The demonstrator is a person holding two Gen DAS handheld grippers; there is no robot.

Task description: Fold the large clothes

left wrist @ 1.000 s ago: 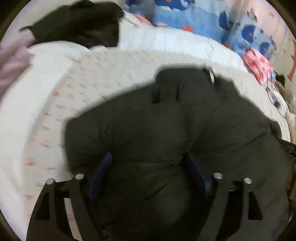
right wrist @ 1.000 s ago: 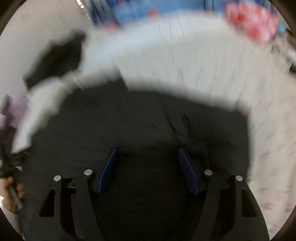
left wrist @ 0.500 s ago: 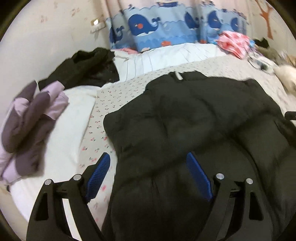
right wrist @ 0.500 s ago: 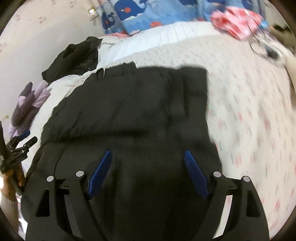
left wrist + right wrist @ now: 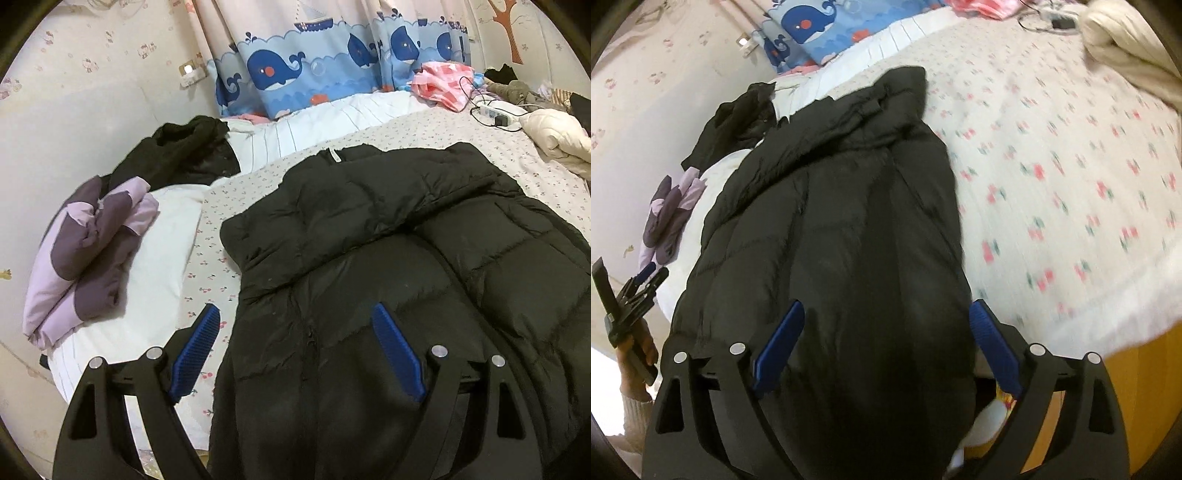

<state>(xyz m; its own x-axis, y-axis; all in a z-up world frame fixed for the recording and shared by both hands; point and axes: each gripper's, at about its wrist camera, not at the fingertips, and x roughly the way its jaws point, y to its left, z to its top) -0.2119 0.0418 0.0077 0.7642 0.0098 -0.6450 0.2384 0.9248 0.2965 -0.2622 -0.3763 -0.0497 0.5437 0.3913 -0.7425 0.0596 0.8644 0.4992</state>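
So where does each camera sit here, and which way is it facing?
Left wrist: on the left gripper, jaws open, looking down over the black puffer jacket's left edge toward the whale curtain.
Right wrist: on the right gripper, jaws opening above the jacket; the left hand shows at its left edge.
Shared: jacket, purple folded garment, floral bedsheet.

Black puffer jacket laid out on the bed

A large black quilted jacket [image 5: 388, 266] is spread flat over a flowered sheet [image 5: 218, 206], its collar at the far end, where a small white tag is seen at the neck. One sleeve is folded across the upper body, lying slantwise over the chest panels. The padding is stitched in broad horizontal bands. In the right wrist view the jacket [image 5: 842, 221] is seen lengthwise, its near end hanging over the edge of the bed.
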